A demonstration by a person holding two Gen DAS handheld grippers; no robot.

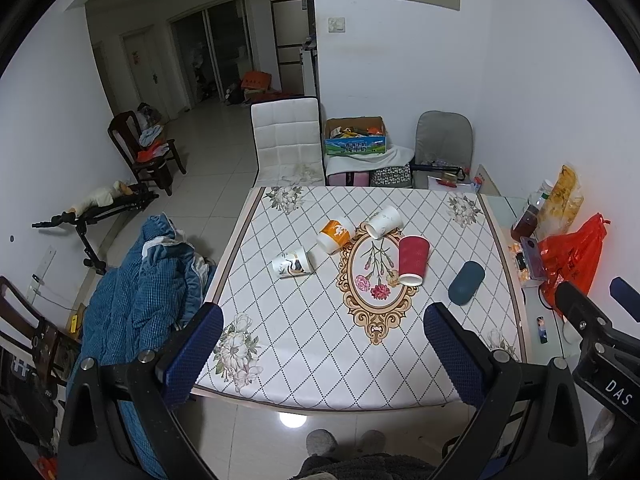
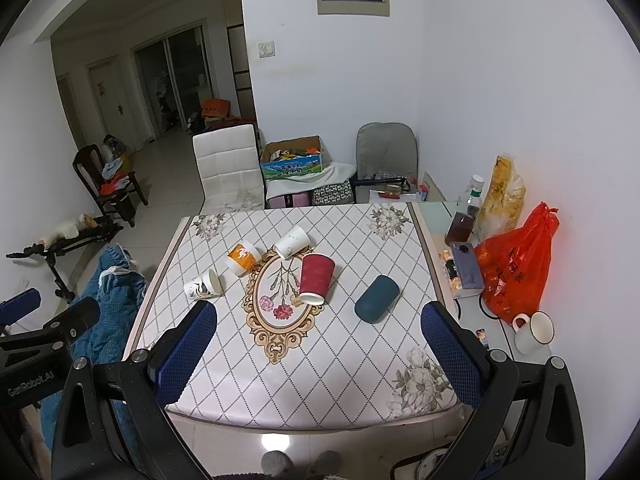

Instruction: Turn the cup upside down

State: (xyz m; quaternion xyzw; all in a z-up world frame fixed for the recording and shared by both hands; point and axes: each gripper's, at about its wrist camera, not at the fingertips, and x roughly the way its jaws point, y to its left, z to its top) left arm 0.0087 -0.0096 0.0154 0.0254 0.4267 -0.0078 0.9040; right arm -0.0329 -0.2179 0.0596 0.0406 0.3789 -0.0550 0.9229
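Several cups lie on their sides on the patterned table (image 1: pixel 304 360) (image 2: pixel 320 380): a red ribbed cup (image 1: pixel 413 260) (image 2: pixel 315 279), a dark teal cup (image 1: pixel 466 282) (image 2: pixel 377 298), an orange-and-white cup (image 1: pixel 335 234) (image 2: pixel 242 259), a white cup with a faint print (image 1: pixel 384 221) (image 2: pixel 292 242) and a small white patterned cup (image 1: pixel 292 266) (image 2: pixel 203 284). My left gripper (image 1: pixel 323 332) is open and empty, held above the table's near edge. My right gripper (image 2: pixel 318 330) is open and empty, held likewise, to the right of the left one.
A glass side table at the right holds a red plastic bag (image 2: pixel 516 272), a bottle (image 2: pixel 470 196), a white mug (image 2: pixel 534 332) and small items. A blue quilt (image 1: pixel 136 292) lies left of the table. A white chair (image 1: pixel 286 144) and a grey chair (image 1: pixel 442 142) stand behind it.
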